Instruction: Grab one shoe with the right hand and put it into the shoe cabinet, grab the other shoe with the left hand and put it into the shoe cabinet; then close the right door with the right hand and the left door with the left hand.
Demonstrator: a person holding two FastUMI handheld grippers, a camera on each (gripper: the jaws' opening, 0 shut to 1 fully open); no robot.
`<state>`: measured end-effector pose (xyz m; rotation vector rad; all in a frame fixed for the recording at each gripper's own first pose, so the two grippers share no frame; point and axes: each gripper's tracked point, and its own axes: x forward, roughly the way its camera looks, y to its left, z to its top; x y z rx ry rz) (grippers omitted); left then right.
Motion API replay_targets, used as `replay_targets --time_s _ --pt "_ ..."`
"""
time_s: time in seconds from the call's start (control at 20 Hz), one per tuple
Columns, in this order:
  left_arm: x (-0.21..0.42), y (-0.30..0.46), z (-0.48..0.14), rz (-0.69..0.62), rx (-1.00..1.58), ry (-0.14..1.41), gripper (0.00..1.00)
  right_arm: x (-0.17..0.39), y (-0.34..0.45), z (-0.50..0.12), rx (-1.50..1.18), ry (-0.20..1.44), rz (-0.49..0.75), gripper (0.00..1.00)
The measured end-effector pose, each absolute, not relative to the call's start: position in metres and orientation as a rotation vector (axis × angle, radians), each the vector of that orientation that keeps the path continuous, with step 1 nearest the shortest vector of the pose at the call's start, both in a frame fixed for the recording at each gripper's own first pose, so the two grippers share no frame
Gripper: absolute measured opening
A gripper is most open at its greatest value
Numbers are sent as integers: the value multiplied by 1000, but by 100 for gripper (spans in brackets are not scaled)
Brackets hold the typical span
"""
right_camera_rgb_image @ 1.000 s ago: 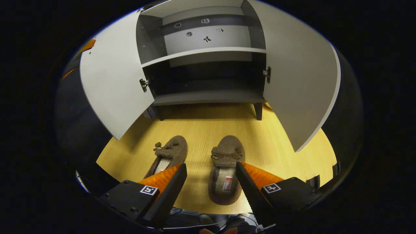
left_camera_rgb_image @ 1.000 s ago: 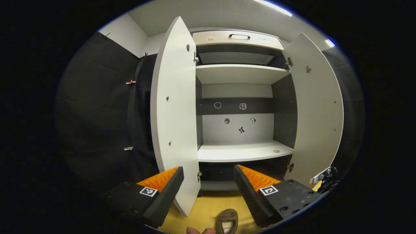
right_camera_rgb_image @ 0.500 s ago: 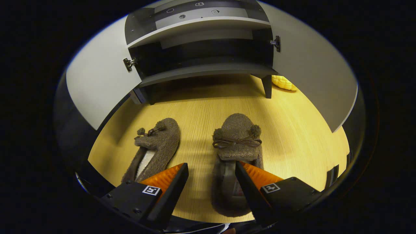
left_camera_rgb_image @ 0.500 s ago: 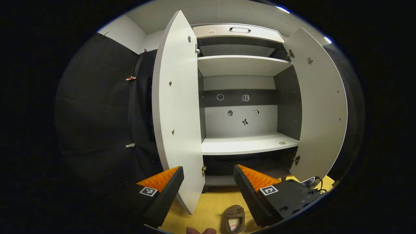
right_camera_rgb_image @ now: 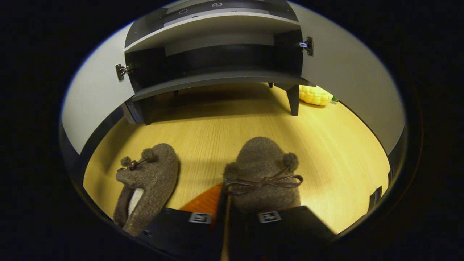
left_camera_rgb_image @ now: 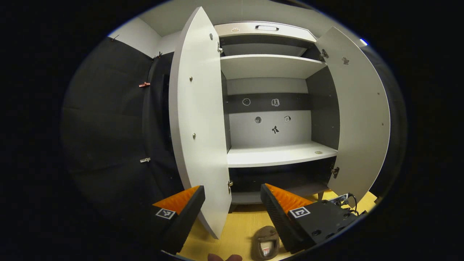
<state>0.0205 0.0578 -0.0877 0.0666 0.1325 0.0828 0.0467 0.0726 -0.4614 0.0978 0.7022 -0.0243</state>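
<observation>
Shoe cabinet [left_camera_rgb_image: 275, 159] stands on the wood floor [right_camera_rgb_image: 337, 145] with both doors swung wide. In the left gripper view the left door [left_camera_rgb_image: 197, 119] juts toward the camera edge-on, the right door [left_camera_rgb_image: 359, 112] is folded back on the cabinet's far side. Pale middle shelf [left_camera_rgb_image: 279, 157] inside, a small round disc [left_camera_rgb_image: 318, 152] near its right front corner; upper shelf [left_camera_rgb_image: 268, 65] above it, dark bottom compartment below. Left gripper [left_camera_rgb_image: 232, 203] held up in front of the cabinet's lower half, jaws spread wide, nothing between them, the left door's edge seen through the gap. In the right gripper view the right gripper [right_camera_rgb_image: 232, 217] is low over the floor in front of the cabinet, jaws drawn nearly together at the opening of the right slipper [right_camera_rgb_image: 262, 174], a fuzzy brown one with a bow and pom-poms, toe pointing toward the cabinet; the fingers appear to pinch the slipper's upper edge, though the contact itself is hidden under the gripper body, so a firm hold cannot be told. Left slipper [right_camera_rgb_image: 148, 181] lies on the floor beside it, apart, also toe toward the cabinet. Yellow corn-shaped toy [right_camera_rgb_image: 314, 95] on the floor just past the cabinet's right front leg [right_camera_rgb_image: 293, 99].
</observation>
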Motion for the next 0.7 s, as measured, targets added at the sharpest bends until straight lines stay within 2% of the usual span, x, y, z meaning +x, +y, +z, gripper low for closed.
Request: replay_targets --time_s 0.05,0.15,0.2,0.4,0.7 --pt "21 57 -89 82 65 135 98 47 73 -465 106 708 -23 17" --pt "23 55 -90 76 61 139 98 50 71 -466 105 702 -10 16" --pt "24 52 -90 71 59 139 98 44 72 -452 107 696 -2 8" --pt "26 45 -87 54 65 134 98 42 67 -423 131 678 16 8" --pt "25 33 -82 28 44 129 98 50 56 -333 131 608 30 8"
